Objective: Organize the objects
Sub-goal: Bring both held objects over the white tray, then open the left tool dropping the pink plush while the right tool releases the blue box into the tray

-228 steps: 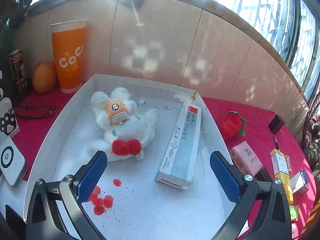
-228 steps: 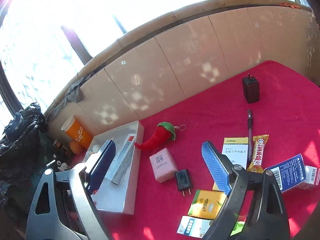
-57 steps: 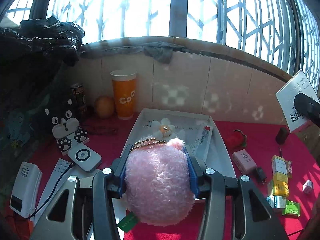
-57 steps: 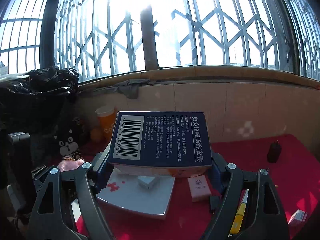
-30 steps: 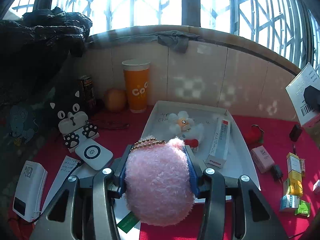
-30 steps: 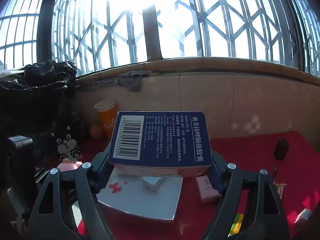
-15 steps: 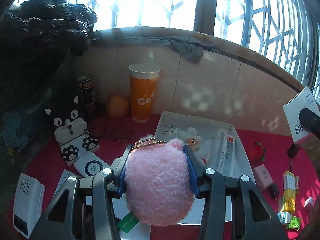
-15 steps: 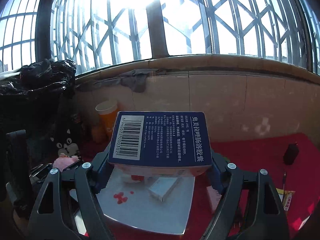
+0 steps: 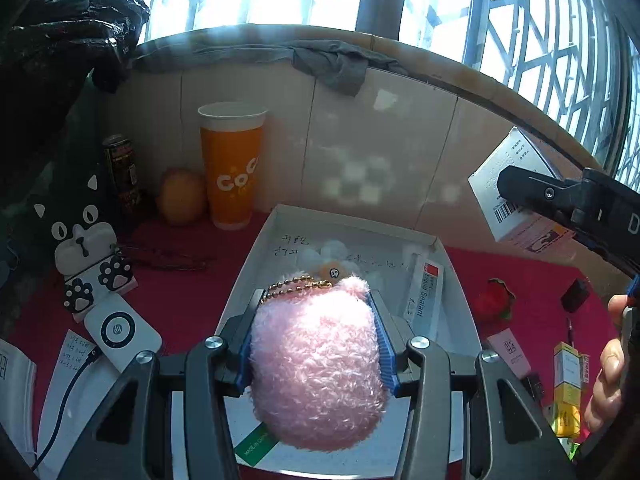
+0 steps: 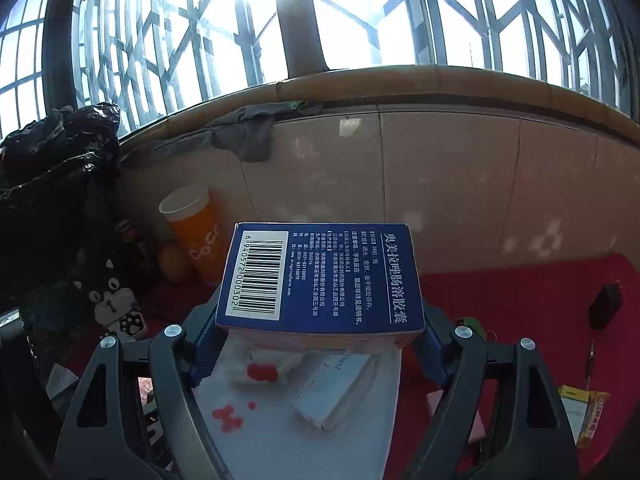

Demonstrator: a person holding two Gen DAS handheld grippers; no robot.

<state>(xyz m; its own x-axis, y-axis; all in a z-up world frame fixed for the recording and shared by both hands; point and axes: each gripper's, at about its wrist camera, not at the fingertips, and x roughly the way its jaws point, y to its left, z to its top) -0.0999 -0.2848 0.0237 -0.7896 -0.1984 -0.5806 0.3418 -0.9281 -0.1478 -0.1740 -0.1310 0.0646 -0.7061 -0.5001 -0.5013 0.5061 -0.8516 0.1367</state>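
My left gripper is shut on a fluffy pink plush toy with a gold bead chain, held over the near end of the white tray. In the tray lie a white plush toy and a sealant box. My right gripper is shut on a blue medicine box with a barcode, held flat above the same tray. In the left wrist view that box and the right gripper's finger show at the upper right, with a hand below.
An orange cup, an orange fruit and a can stand at the tiled wall. A cat-shaped stand and a white charger lie left. A red strawberry toy, a pink box and several small boxes lie right on the red cloth.
Both grippers have moved forward toward the tray and wall, each keeping its object. The tray and cup look larger and nearer; the right gripper's box has come further into the left wrist view.
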